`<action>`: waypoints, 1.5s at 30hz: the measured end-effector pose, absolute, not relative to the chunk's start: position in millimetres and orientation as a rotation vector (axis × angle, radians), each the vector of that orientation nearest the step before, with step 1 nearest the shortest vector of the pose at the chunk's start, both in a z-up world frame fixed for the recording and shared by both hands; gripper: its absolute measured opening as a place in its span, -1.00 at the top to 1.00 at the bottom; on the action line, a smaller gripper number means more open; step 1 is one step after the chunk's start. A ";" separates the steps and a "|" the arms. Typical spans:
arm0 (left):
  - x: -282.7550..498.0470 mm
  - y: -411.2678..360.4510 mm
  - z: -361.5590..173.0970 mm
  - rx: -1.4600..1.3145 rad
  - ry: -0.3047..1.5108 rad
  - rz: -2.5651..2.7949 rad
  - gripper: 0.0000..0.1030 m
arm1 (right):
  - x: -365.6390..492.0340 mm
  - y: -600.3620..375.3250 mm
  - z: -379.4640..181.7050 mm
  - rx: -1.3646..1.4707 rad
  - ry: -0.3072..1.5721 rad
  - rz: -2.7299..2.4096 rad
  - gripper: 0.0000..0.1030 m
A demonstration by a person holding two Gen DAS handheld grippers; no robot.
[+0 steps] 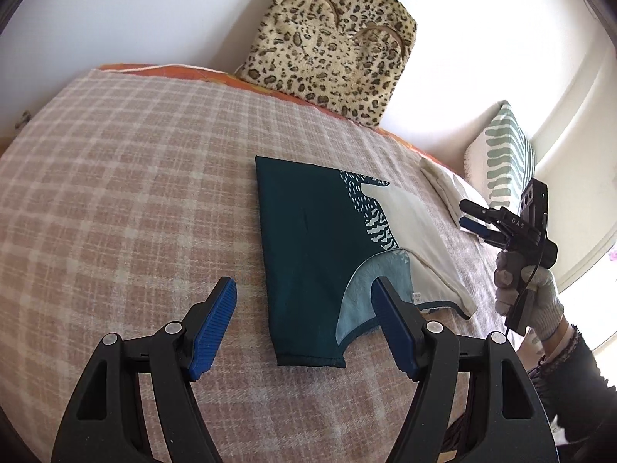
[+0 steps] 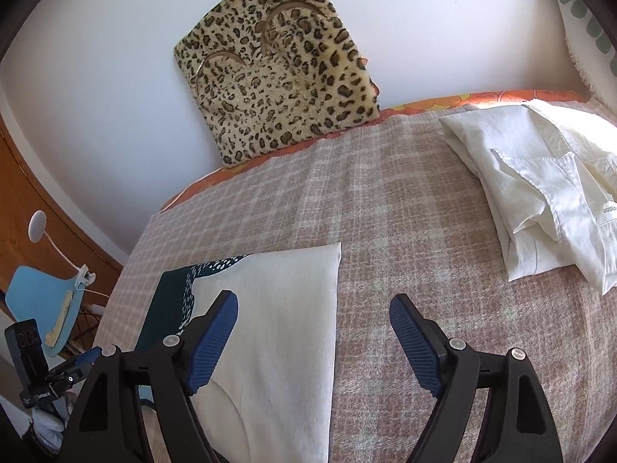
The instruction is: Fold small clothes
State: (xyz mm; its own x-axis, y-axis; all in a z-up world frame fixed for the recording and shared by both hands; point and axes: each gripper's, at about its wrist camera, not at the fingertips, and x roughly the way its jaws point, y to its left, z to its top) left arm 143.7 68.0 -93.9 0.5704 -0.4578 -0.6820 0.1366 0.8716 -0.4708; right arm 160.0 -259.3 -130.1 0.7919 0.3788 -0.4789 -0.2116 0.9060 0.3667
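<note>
A small garment, dark teal with cream and light blue panels, lies folded flat on the checked blanket. It also shows in the right wrist view, cream side nearest. My left gripper is open and empty, hovering just above the garment's near edge. My right gripper is open and empty above the garment's right edge; it shows in the left wrist view held by a gloved hand. The left gripper appears at the lower left of the right wrist view.
A folded white shirt lies on the blanket at the right. A leopard-print cushion leans on the wall behind. A striped green-and-white pillow stands at the far right. A blue chair and wooden furniture stand left of the bed.
</note>
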 end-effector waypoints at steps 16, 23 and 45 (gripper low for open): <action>149.0 80.5 -151.3 -0.919 1.134 -0.487 -0.36 | 202.9 -254.1 -148.8 0.384 0.769 0.452 -0.50; 154.1 73.5 -151.9 -0.909 1.132 -0.506 -0.36 | 223.0 -264.6 -160.0 0.492 0.816 0.496 -0.44; 179.0 49.8 -156.7 -0.854 1.125 -0.559 0.09 | 252.7 -273.6 -174.2 0.659 0.831 0.657 0.28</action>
State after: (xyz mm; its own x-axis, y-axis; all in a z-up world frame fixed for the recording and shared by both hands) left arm 179.0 49.8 -156.7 0.3517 -0.7623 -0.5433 -0.0267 0.5720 -0.8198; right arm 252.7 -273.6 -174.2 0.5078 0.7397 -0.4416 -0.2596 0.6202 0.7403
